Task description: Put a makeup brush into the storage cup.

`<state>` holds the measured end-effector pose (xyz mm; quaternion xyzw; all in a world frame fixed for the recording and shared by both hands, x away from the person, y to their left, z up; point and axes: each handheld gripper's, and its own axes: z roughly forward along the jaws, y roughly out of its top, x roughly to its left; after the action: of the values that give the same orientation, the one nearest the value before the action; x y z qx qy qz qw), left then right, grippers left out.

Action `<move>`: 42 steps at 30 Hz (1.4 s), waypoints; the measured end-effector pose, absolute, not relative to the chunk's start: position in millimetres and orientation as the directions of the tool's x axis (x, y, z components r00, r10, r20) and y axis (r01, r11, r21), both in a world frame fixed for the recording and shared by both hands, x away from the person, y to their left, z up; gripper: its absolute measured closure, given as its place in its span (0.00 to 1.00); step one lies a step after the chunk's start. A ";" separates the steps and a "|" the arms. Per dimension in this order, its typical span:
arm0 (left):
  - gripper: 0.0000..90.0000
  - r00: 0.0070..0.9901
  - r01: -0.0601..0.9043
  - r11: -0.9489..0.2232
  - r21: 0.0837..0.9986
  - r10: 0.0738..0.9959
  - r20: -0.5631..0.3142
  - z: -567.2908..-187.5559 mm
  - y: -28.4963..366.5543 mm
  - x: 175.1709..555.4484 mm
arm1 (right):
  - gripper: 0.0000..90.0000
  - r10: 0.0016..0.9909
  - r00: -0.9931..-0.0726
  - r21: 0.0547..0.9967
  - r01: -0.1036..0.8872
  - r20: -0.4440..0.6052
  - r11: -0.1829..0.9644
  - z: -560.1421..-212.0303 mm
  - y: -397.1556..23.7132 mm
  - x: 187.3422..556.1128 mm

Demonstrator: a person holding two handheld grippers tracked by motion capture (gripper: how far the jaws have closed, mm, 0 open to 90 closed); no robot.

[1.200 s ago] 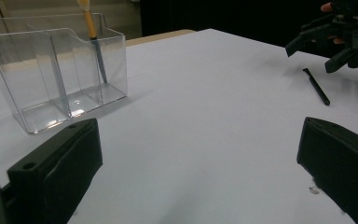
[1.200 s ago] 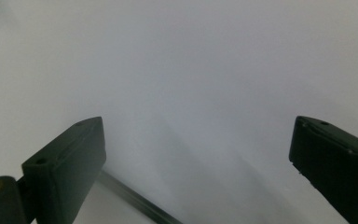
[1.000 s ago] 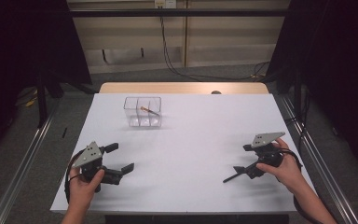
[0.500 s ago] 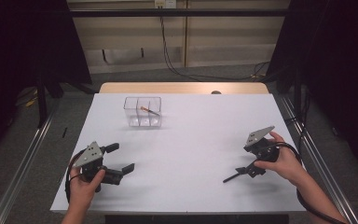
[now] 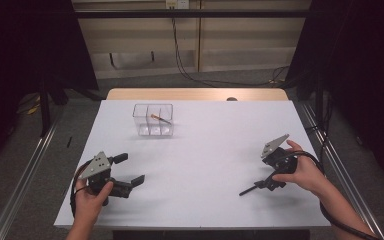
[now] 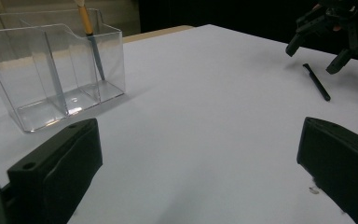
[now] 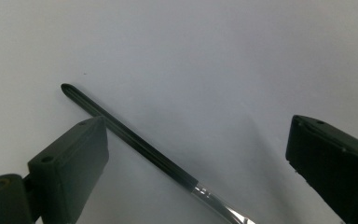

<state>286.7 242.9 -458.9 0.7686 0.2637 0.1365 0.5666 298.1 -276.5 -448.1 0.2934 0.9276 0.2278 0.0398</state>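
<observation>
A slim black pen (image 5: pixel 251 189) with a silver section lies on the white table (image 5: pixel 215 150) at the right. My right gripper (image 5: pixel 271 181) is tipped down over the pen's near end, open. In the right gripper view the pen (image 7: pixel 135 144) runs diagonally between the jaws, close beside the left one, and my right gripper (image 7: pixel 200 163) is not touching it. My left gripper (image 5: pixel 130 169) rests open and empty near the front left. A clear three-compartment box (image 5: pixel 153 120) stands at the back left with a yellow-handled brush (image 5: pixel 160 119) leaning in it.
From my left gripper (image 6: pixel 200 172), the clear box (image 6: pixel 51 70) and its brush (image 6: pixel 91 37) are ahead on the left. The right gripper (image 6: pixel 312 58) and the pen (image 6: pixel 317 81) are far off on the right. Metal rails (image 5: pixel 25 175) flank the table.
My right gripper has moved forward slightly and tilted down over the black pen. The left gripper has stayed where it was.
</observation>
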 end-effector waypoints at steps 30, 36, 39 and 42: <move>0.00 0.824 0.248 -0.212 0.945 0.560 -0.091 -458.0 242.3 288.6 | 0.11 0.531 -0.847 0.353 0.506 0.032 0.787 -451.8 -278.9 291.6; 0.00 0.822 0.250 -0.211 0.945 0.562 -0.092 -457.9 242.8 288.5 | 0.13 0.540 -0.841 0.364 0.512 0.031 0.778 -458.4 -275.2 290.6; 0.00 0.822 0.252 -0.210 0.945 0.562 -0.094 -458.3 242.8 288.6 | 0.16 0.519 -0.855 0.336 0.492 0.013 0.803 -461.4 -274.0 290.0; 0.00 0.821 0.248 -0.213 0.945 0.563 -0.089 -457.7 243.1 288.7 | 0.18 0.513 -0.858 0.335 0.490 0.025 0.805 -461.2 -275.4 290.2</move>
<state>288.7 243.1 -457.7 0.7662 0.2648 0.1386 0.5689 290.2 -275.4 -461.2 0.2641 0.9493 0.1670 0.0335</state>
